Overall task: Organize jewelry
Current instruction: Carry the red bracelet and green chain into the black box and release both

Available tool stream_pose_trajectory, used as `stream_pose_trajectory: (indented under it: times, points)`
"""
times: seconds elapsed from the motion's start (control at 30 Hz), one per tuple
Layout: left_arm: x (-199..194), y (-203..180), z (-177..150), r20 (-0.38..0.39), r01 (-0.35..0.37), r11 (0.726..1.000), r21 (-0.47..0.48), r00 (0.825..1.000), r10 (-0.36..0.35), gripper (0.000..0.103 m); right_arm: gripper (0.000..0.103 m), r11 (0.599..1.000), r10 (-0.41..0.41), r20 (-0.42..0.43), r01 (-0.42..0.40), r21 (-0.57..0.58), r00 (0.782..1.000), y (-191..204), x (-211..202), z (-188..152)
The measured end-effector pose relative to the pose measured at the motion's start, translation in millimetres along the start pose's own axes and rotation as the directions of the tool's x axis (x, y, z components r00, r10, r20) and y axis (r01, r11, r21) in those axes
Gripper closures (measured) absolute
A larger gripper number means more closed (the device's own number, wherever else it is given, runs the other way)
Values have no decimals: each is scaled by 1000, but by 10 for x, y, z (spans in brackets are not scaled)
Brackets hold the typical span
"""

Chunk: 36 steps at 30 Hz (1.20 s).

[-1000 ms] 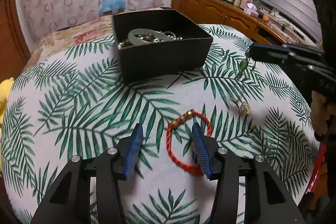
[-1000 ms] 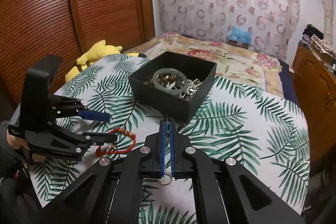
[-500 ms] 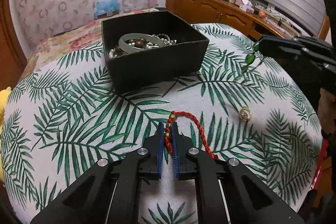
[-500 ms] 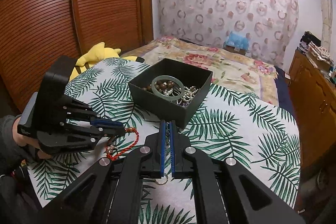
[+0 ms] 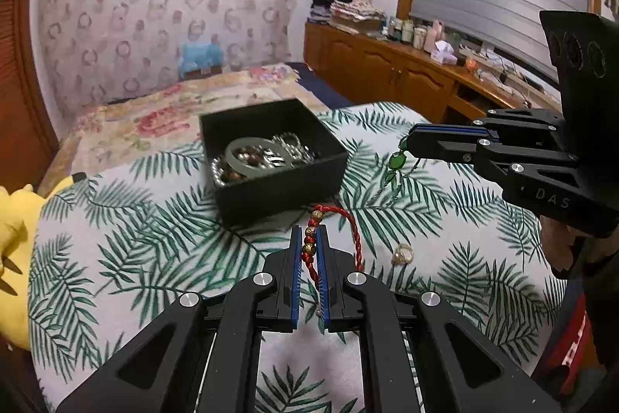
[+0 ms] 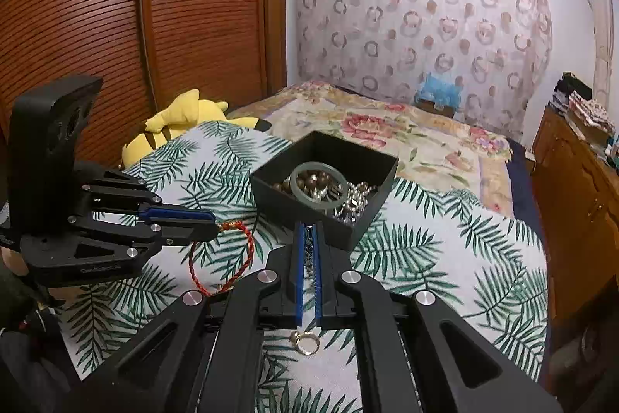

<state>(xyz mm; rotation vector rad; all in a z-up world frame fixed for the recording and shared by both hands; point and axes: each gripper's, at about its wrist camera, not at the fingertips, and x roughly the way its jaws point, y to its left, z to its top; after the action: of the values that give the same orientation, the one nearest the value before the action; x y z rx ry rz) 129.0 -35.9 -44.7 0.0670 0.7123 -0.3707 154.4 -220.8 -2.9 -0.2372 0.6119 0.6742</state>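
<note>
My left gripper [image 5: 310, 233] is shut on a red cord bracelet [image 5: 354, 231] with gold beads and holds it above the palm-print cloth; it also shows in the right wrist view [image 6: 247, 250]. My right gripper [image 6: 308, 231] is shut on a thin chain with green stones [image 5: 396, 163], hanging above the cloth right of the black box [image 5: 271, 192]. The box [image 6: 371, 215] holds a jade bangle [image 6: 318, 168], brown beads and silver chains. A gold ring [image 5: 402, 254] lies on the cloth; it also shows under my right gripper [image 6: 305, 341].
A yellow plush toy [image 6: 174, 126] lies at the cloth's left edge. A floral bedspread [image 6: 387, 130] lies beyond the box. A wooden sideboard [image 5: 406, 76] with bottles stands at the right, a slatted wardrobe [image 6: 116, 26] at the left.
My left gripper closed on the red bracelet and lifted it off the cloth toward the box. My right gripper rose with the green-stone chain. The gold ring stayed put.
</note>
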Motion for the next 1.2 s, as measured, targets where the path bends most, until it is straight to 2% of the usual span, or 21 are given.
stream_pose_trajectory:
  times: [0.33,0.77,1.2]
  points:
    - [-180,115,116,61,-32,999,-21,998,34,96,98,1000,-28,15,28,-9,1000,-85,50,344]
    - [-288,282,245,93,-73,997,-36,993,76,96,98,998,-55,1,55,11,998,-199,433,820]
    - [-144,382,414,83,-110,993,-31,990,112,96,95,996,-41,-59,45,72,997,-331,816,745]
